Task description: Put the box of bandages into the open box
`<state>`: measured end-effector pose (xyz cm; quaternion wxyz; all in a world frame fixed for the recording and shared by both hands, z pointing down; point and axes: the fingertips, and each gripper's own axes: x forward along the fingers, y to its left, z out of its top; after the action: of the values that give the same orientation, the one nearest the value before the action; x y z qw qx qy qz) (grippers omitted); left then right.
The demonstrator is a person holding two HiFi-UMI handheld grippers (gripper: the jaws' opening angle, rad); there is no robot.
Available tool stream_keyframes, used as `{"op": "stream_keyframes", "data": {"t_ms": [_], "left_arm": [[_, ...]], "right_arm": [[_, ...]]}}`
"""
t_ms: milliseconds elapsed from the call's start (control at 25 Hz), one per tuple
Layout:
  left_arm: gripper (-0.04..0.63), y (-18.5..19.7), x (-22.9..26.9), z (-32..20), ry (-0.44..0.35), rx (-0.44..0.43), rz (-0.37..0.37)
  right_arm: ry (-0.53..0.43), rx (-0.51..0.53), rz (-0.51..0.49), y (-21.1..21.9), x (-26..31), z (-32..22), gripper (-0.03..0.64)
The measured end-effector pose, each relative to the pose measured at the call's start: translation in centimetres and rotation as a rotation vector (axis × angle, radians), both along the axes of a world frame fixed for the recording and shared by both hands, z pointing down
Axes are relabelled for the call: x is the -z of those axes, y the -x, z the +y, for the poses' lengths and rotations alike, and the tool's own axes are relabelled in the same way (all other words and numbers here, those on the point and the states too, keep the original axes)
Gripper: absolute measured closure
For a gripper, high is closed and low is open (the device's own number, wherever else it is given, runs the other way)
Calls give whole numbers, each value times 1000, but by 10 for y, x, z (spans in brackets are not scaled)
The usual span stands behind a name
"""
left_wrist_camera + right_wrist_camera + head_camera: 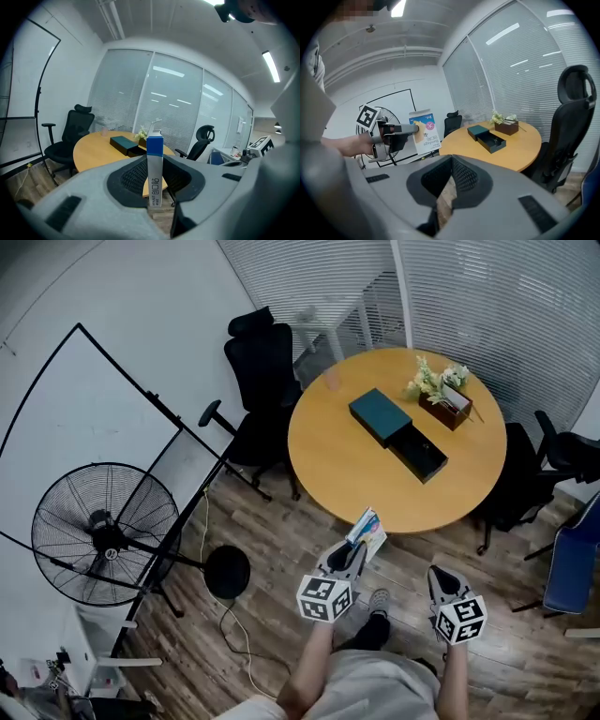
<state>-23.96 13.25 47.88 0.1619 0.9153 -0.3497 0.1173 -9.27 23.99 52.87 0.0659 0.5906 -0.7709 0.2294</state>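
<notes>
The left gripper is clamped on the box of bandages, held in the air at the near edge of the round table. The right gripper has its jaws together on nothing.

Hazards:
- The grip is on one end of the carton only. A quick swing could pivot it or let it slip onto the floor.
- The open box lies well across the table, near the flower holder. An over-reach may knock the flowers.
- A tilted release may leave the carton on the tray rim.
</notes>
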Motion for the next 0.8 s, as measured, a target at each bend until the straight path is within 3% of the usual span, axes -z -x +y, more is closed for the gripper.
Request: {"op": "stream_keyframes", "data": {"t_ms": [440, 800], "left_arm": [[511, -23, 3, -108, -7, -23, 7], [511, -46, -10, -171, 16, -112, 18]], "right_arm": [[9, -42, 24, -29, 0, -87, 620], [17, -126, 52, -46, -5, -147, 620]]}}
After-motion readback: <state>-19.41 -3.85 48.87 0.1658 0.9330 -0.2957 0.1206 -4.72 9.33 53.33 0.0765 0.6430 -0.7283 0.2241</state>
